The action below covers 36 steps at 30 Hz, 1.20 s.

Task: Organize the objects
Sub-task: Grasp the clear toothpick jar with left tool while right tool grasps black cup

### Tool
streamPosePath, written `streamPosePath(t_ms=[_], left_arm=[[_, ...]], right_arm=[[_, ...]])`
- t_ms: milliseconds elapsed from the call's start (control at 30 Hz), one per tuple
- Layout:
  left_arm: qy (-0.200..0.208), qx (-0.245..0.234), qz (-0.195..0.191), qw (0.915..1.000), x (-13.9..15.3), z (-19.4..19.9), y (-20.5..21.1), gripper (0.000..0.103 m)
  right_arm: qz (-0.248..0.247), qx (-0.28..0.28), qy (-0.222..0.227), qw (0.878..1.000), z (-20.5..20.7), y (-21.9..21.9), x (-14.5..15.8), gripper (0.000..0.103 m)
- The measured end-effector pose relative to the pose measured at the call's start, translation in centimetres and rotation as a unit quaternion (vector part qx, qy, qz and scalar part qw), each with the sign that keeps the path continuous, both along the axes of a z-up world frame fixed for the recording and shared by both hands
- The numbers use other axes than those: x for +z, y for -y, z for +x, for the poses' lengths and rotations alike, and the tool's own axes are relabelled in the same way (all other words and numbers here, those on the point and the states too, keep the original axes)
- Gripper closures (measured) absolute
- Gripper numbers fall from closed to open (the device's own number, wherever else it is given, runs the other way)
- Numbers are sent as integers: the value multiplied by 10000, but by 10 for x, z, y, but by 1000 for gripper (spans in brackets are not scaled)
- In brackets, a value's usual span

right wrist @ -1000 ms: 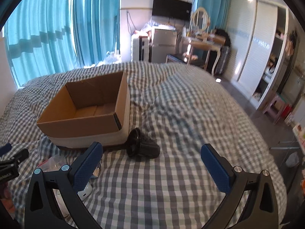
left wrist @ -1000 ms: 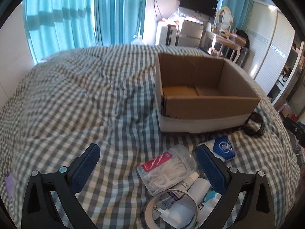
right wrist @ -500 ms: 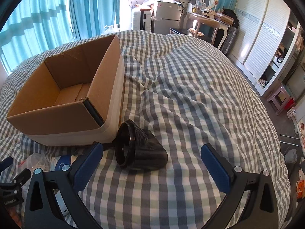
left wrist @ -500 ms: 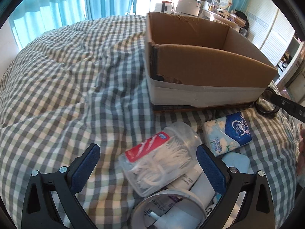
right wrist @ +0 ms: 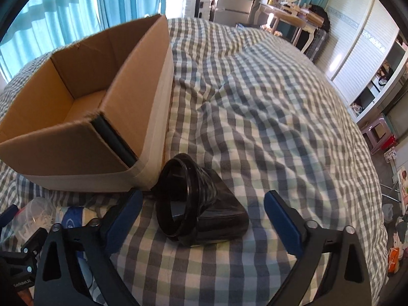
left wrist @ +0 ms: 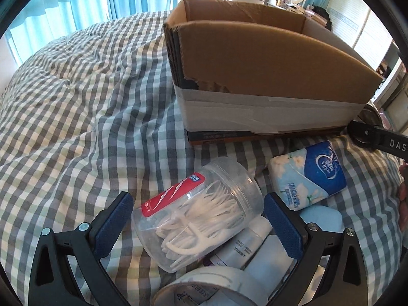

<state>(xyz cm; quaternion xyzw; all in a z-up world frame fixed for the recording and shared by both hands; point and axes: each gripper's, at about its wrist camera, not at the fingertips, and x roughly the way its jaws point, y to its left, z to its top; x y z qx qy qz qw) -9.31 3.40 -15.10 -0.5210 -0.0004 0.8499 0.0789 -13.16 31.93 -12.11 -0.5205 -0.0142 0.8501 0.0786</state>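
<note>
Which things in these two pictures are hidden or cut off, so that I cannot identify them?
- Left wrist view: the white bottles under the clear jar are mostly covered; labels unreadable.
- Left wrist view: the white ring is cut off by the bottom edge.
- Left wrist view: the cardboard box floor is hidden by its near wall.
- Right wrist view: the items beside the left gripper are cut off by its frame.

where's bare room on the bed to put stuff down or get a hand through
Free: the checked quilt left of the cardboard box, and the wide stretch right of the black nozzle. The box floor looks bare too. Crowded: in front of the box, where floss-pick jar, tissue pack and bottles bunch.
</note>
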Motion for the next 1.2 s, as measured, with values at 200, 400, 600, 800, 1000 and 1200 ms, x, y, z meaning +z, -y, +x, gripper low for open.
streamPosePath(t_ms=[200,400,600,800,1000,1200], left_arm=[[125,32,287,9995,-1,-4,9,0],[175,-23,378,9991,3,9,16,0],[296,83,667,9973,18,10,22,4],[84,-140,371,9992,32,7,17,31],[205,-769,64,9968,27,10,8,19],[387,-1255,-167,9912,2,-4,0,6]], right_arm=[[45,75,94,9999,2,4,-7,33],[199,146,-110,9996,14,9,-1,33],[360,228,-392,9983,23,14,19,33],[369,340,-530,9973,32,22,37,33],[204,386,-524,9977,35,26,38,33],[133,413,-527,9977,34,27,36,33]])
